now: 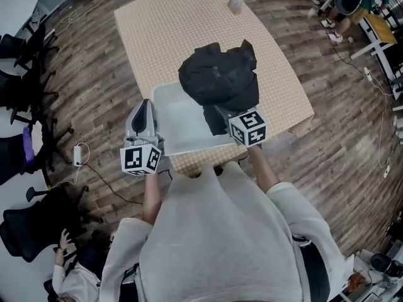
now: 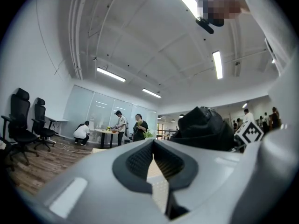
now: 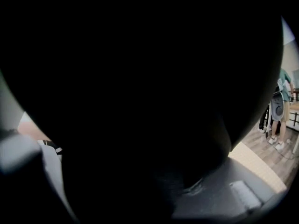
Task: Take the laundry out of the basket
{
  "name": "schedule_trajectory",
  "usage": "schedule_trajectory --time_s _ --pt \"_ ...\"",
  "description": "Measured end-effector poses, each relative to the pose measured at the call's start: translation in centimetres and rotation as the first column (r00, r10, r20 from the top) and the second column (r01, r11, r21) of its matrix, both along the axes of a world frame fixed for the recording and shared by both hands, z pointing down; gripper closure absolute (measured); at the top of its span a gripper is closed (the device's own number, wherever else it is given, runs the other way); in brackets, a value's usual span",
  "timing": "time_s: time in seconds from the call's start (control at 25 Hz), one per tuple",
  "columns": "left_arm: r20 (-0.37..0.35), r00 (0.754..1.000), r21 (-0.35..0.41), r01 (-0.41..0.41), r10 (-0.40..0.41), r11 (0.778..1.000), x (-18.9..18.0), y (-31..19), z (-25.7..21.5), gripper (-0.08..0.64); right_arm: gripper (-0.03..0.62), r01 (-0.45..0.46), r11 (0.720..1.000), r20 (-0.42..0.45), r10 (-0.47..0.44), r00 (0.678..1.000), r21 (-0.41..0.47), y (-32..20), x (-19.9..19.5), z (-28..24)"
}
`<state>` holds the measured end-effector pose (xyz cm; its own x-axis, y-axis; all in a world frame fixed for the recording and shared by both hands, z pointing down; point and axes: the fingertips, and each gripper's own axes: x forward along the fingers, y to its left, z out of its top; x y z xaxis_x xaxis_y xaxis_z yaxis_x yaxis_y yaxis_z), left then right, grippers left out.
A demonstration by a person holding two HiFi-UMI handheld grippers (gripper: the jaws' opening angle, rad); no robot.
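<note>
We read: left gripper (image 1: 146,106) — jaws together, empty, beside the basket (image 1: 171,115) | right gripper (image 1: 218,113) — clamped on black laundry (image 1: 217,74) at basket's far end

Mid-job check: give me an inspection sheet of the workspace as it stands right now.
Surface: table with a checked covering, mostly bare.
Job's things: white basket at the near edge; black garment bunched over its far right side.
Clutter: small clear container near the far edge.
Grippers: left hand-held gripper jaws together, empty, at the basket's left rim; right hand-held gripper clamped on the garment, dark cloth filling its view.
Cables: adapter and cord on the floor at left; another cord at right.
Surroundings: wooden floor, office chairs, a person low at left.
</note>
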<state>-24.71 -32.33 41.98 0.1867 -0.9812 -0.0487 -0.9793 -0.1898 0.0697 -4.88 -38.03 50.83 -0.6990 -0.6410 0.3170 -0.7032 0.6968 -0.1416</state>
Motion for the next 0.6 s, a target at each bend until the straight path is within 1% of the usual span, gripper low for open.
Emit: schedule_trajectory --time_s 0.04,0.12,0.28,0.4,0.6 --pt "0.006 1.000 0.000 0.001 -0.001 1.000 0.8 0.1 0.0 0.552 0.403 0.007 1.000 -0.015 -0.007 1.000 0.013 0.1 0.6 0.2" --pt "0.021 1.000 -0.002 0.004 -0.004 1.000 2.0 0.1 0.2 0.552 0.402 0.028 0.999 -0.019 -0.028 0.999 0.033 0.2 1.1 0.2" --pt "0.061 0.998 -0.022 0.001 0.001 1.000 3.3 1.0 0.6 0.552 0.400 0.046 0.997 0.012 -0.047 0.999 0.054 0.7 1.1 -0.4" --pt "0.073 0.997 -0.045 0.004 -0.001 0.999 3.5 2.2 1.1 0.552 0.400 0.047 0.997 0.041 -0.050 0.998 0.066 1.2 0.9 -1.0" --pt "0.069 0.998 -0.008 -0.007 0.008 1.000 3.4 3.8 -0.5 0.552 0.400 0.037 0.994 0.073 -0.045 0.996 0.106 2.6 0.3 -3.1"
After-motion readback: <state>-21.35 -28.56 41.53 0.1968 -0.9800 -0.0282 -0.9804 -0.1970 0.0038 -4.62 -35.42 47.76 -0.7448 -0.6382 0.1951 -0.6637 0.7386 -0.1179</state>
